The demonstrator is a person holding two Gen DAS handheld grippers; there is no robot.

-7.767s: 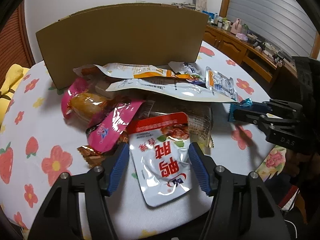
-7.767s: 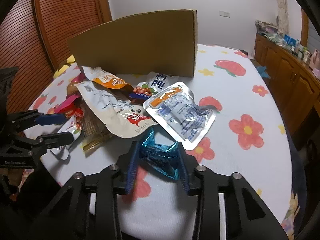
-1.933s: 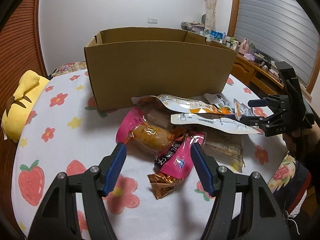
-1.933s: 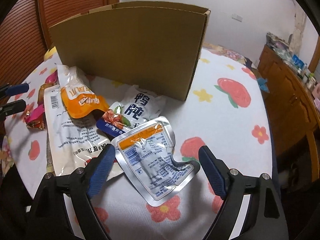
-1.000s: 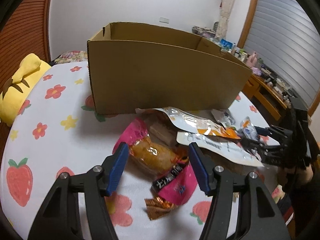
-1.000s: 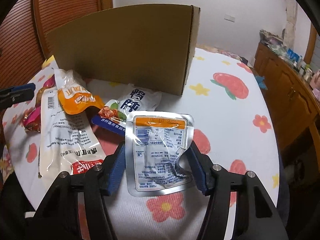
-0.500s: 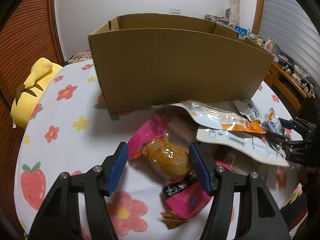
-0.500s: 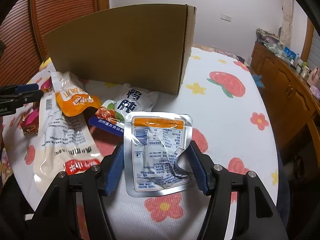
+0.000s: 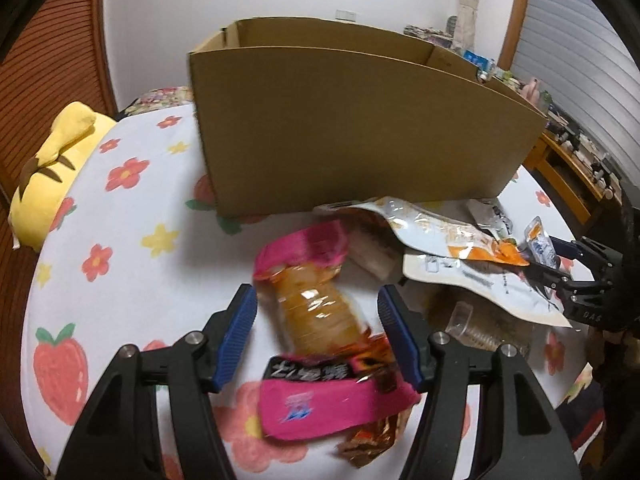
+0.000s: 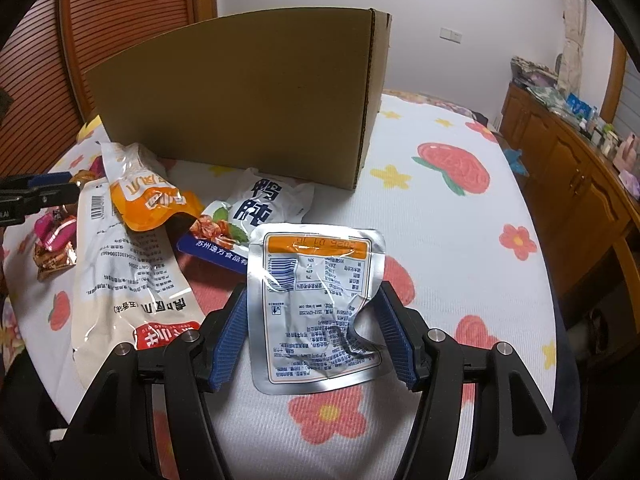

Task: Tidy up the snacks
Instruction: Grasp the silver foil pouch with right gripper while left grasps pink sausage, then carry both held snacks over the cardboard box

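A pile of snack packets lies on the flowered tablecloth in front of an open cardboard box, which also shows in the right wrist view. My left gripper is open, its jaws either side of a pink-ended packet of brown snack, above a second pink packet. My right gripper is open around a silver foil pouch with an orange band, which appears small in the left wrist view. The pouch lies flat on the cloth.
A long white packet, an orange-ended packet and a white-and-blue packet lie left of the pouch. A yellow plush toy sits at the table's left edge. A wooden cabinet stands to the right.
My left gripper has moved forward and down over the pink-ended brown snack packet. My right gripper has stayed around the silver pouch, jaws a little closer to it.
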